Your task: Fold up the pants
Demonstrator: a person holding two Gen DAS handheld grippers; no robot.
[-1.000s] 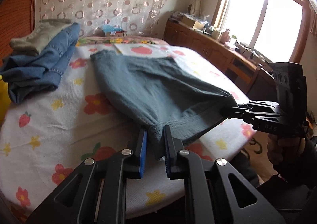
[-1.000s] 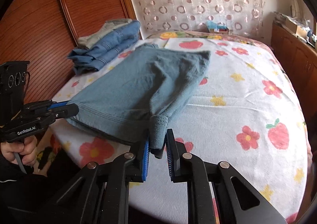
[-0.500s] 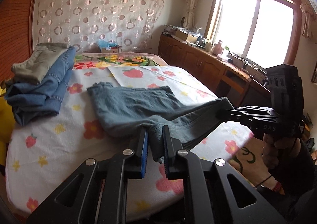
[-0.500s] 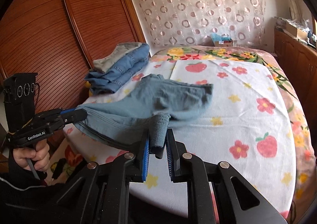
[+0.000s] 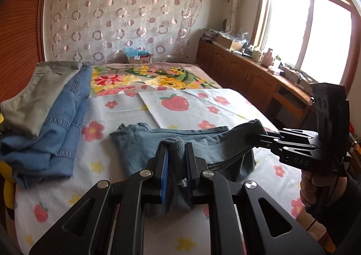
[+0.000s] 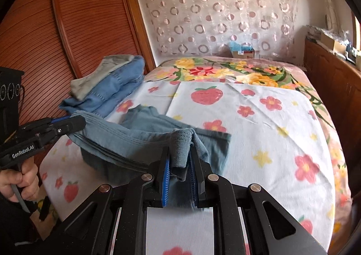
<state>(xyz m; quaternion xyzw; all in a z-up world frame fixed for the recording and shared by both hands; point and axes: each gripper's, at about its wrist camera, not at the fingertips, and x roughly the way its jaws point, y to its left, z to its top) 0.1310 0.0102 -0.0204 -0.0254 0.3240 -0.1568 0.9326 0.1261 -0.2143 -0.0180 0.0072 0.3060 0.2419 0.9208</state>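
Note:
The grey-blue pants (image 5: 144,144) lie partly on the bed, their near edge lifted off it. My left gripper (image 5: 177,149) is shut on one corner of that edge. My right gripper (image 6: 180,153) is shut on the other corner, and it also shows at the right of the left wrist view (image 5: 259,135). The left gripper shows at the left of the right wrist view (image 6: 76,123). The cloth (image 6: 126,140) hangs stretched between the two grippers and doubles over the part still on the bed.
A stack of folded jeans and khaki pants (image 5: 52,108) sits at the bed's left side by the wooden wardrobe (image 6: 67,40). The floral bedsheet (image 5: 203,106) stretches beyond the pants. A wooden cabinet (image 5: 248,74) runs under the window on the right.
Both grippers have risen and moved forward over the bed with the pants' edge. The cloth has gone from lying spread flat to being bunched and doubled toward the far end.

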